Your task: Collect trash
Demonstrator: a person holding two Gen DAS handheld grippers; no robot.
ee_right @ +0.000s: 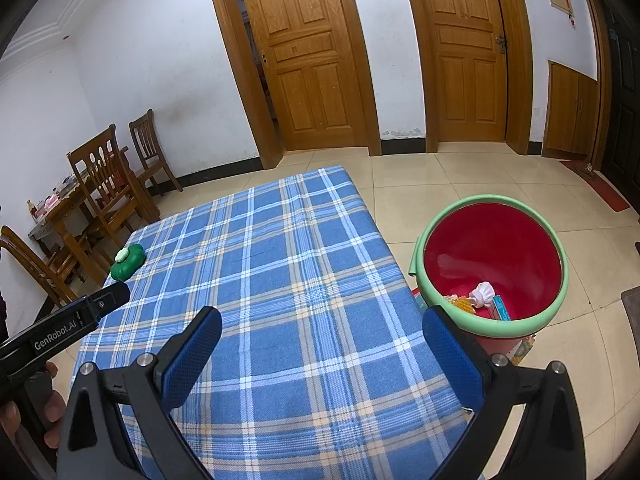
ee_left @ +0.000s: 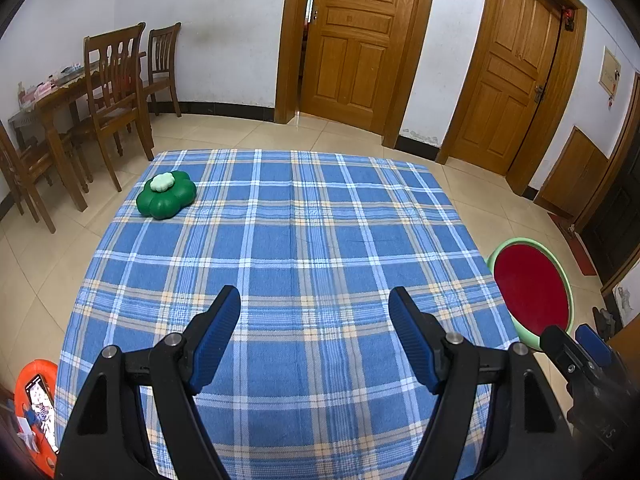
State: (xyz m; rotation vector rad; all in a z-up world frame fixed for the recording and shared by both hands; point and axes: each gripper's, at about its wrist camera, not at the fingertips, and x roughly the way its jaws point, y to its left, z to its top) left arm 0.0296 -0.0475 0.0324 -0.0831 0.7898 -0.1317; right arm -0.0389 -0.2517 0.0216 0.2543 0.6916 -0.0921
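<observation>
Trash: crumpled paper and wrappers [ee_right: 482, 298] lay in red green-rimmed bin [ee_right: 496, 322] beside blue plaid-clothed bench [ee_left: 280, 280] | left gripper [ee_left: 315, 334], right gripper [ee_right: 322, 346]: jaws open, empty | risk: green flower-shaped plastic container [ee_left: 166, 200] mistaken for trash.

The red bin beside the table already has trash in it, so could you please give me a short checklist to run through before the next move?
1. Left gripper open and empty: ok.
2. Right gripper open and empty: ok.
3. Red bin upright with room left, holding a white wad and wrappers: ok.
4. Loose trash left on the blue plaid tablecloth: none seen, ok.
5. Green flower-shaped object at the far left corner counts as trash: cannot tell.
6. Both grippers apart from each other: ok.
</observation>
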